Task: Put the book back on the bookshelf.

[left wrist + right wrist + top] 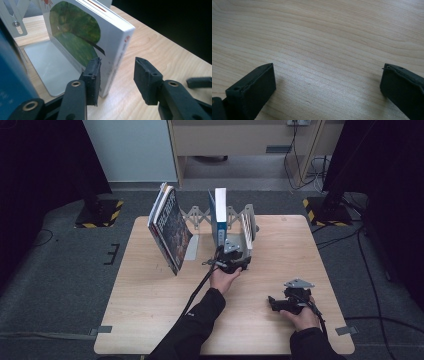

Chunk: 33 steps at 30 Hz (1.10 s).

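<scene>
A white book (75, 32) with a green picture on its cover stands upright on a pale metal plate (50, 67), spine toward me. My left gripper (117, 68) straddles the book's lower near corner. One pad sits close against the cover and the other stands well apart from the book, so the gripper is open. In the high view the left gripper (241, 252) sits just in front of that white book (247, 229), at the right end of the rack. My right gripper (328, 75) is open over bare wood, near the table's front right (272, 304).
A folding metal rack (197, 215) runs along the back of the table (150, 310). Dark-covered books (170, 227) lean at its left end and a blue and white book (218, 215) stands upright in the middle. That blue book (12, 75) stands close on one side of my left gripper.
</scene>
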### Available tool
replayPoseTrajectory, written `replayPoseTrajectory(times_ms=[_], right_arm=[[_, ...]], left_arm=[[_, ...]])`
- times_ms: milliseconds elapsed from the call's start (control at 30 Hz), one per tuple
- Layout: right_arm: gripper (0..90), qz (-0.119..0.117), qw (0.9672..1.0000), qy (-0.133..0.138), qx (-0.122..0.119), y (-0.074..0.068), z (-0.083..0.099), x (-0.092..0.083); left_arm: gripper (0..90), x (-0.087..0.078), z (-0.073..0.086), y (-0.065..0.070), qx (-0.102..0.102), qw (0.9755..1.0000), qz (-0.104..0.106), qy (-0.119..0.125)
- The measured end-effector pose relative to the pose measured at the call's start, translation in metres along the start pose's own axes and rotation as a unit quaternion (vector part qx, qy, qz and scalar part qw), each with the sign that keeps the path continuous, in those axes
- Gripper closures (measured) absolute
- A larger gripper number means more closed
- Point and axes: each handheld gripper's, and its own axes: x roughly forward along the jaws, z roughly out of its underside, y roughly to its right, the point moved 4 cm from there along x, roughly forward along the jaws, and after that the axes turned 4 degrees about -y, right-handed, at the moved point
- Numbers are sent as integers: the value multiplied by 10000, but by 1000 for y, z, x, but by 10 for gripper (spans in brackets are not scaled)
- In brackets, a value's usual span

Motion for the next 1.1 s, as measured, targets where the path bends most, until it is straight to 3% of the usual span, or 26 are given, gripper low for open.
replayPoseTrajectory(times_ms=[67,233,300,400,533,667,967,1100], right_arm=[[5,-1,10000,0,0,0,0,0],[5,0,10000,0,0,0,0,0],[5,0,10000,0,0,0,0,0],[5,0,10000,0,0,0,0,0],[5,0,10000,1,1,0,0,0],[5,1,10000,6,-8,0,0,0],[5,13,10000,10,-15,0,0,0],[5,20,10000,9,-7,0,0,0]], left_arm=[[536,-8,2,1,119,9999,24,-22],[499,-34,5,-3,171,9998,50,-95],[480,-46,6,-8,280,9995,-60,-133],[459,-63,11,-15,320,9992,-52,-240],[435,-89,24,-25,292,9987,-23,-406],[404,-113,50,-37,318,9976,-116,-599],[334,-156,103,-72,-61,9946,-399,-952],[285,-173,124,-88,-449,9925,-429,-1053]])
